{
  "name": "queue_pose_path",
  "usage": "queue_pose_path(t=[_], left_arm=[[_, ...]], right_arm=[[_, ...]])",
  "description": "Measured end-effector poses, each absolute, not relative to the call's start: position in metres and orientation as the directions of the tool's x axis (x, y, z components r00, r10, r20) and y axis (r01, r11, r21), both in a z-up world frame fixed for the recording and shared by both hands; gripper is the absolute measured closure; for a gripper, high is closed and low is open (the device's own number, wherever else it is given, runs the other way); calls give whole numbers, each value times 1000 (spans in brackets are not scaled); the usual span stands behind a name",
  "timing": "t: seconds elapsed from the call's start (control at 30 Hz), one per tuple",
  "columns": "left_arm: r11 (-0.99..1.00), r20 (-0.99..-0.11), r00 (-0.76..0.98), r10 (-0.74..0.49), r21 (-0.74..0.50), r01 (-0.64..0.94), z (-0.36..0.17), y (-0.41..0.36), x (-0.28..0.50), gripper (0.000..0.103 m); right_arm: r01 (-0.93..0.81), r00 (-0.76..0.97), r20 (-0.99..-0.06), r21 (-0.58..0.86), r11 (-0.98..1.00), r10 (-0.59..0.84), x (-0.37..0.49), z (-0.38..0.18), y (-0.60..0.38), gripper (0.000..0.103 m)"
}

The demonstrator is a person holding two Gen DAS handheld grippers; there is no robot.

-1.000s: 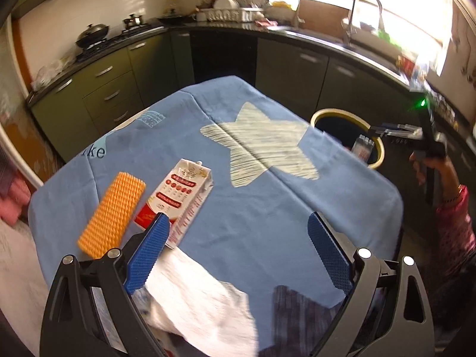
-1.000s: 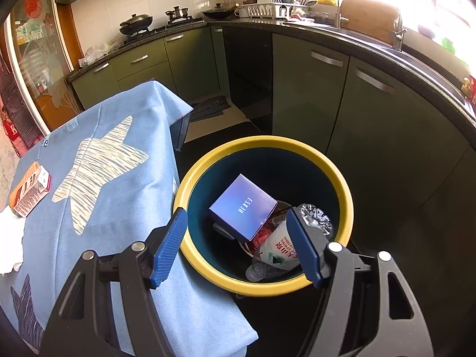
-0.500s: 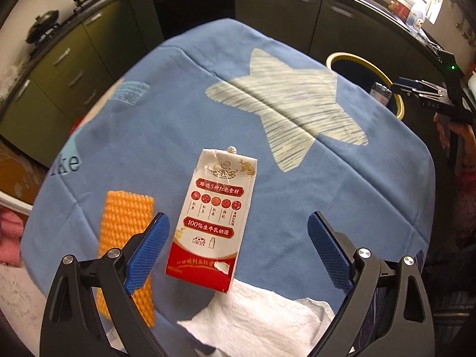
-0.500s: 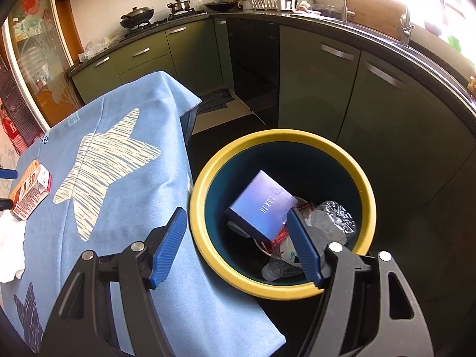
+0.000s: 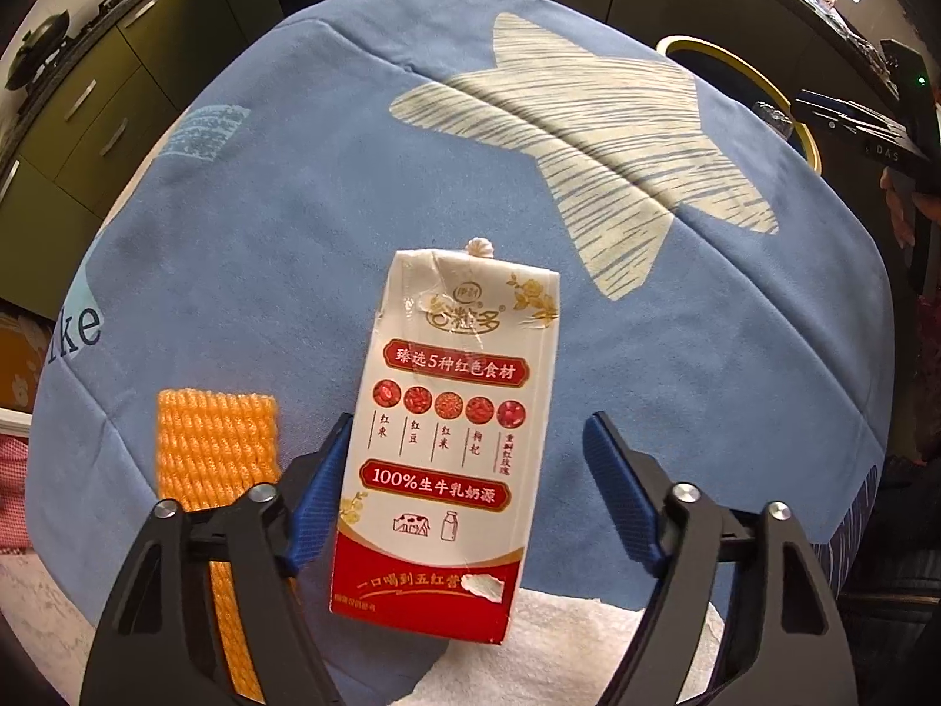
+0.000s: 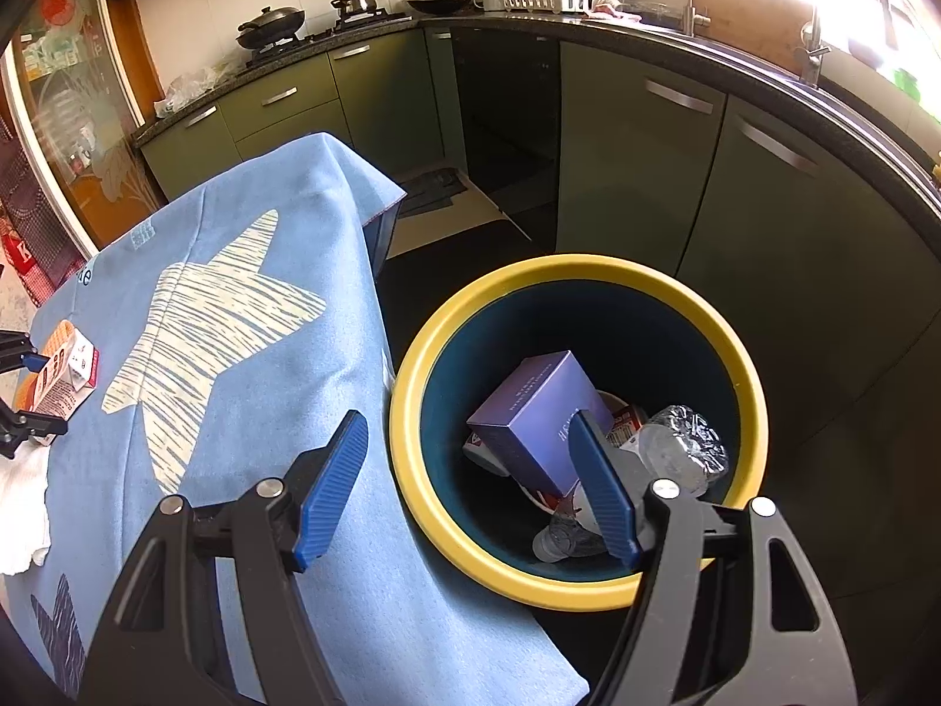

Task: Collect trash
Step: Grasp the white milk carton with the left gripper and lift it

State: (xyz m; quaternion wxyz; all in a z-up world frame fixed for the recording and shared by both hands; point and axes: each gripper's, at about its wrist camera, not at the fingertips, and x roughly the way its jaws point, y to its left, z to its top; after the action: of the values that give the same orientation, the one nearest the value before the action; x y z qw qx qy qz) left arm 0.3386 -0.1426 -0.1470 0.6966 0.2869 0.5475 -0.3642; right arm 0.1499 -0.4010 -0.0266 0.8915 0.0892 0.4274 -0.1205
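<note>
- Left gripper point(image 5: 467, 494): has dropped from a high look across the table to straddle the carton point(image 5: 453, 441). Jaws closing; left pad at the carton's edge, right pad apart from it, so not yet gripped.
- Carton lies flat on the blue cloth point(image 5: 282, 223), orange mesh point(image 5: 212, 459) beside it, white tissue point(image 5: 588, 647) under its near end.
- Right gripper point(image 6: 467, 488): released, empty, over the bin point(image 6: 564, 588)'s rim.
- Bin already holds a box and bottle; carton likely next.
</note>
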Motion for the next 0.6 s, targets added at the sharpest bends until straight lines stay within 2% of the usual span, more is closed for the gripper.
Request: queue_pose_path(t=[0.2, 0.33, 0.6], left_arm=[[566, -970, 147, -194, 12, 824, -149, -144, 343, 37], [564, -967, 163, -197, 24, 825, -147, -139, 344, 46], [559, -964, 179, -194, 41, 828, -144, -138, 340, 49]], right_arm=[[290, 605, -784, 55, 955, -139, 151, -26, -400, 36], [290, 606, -784, 63, 955, -133, 151, -27, -400, 36], [290, 614, -778, 65, 955, -133, 147, -23, -398, 36]])
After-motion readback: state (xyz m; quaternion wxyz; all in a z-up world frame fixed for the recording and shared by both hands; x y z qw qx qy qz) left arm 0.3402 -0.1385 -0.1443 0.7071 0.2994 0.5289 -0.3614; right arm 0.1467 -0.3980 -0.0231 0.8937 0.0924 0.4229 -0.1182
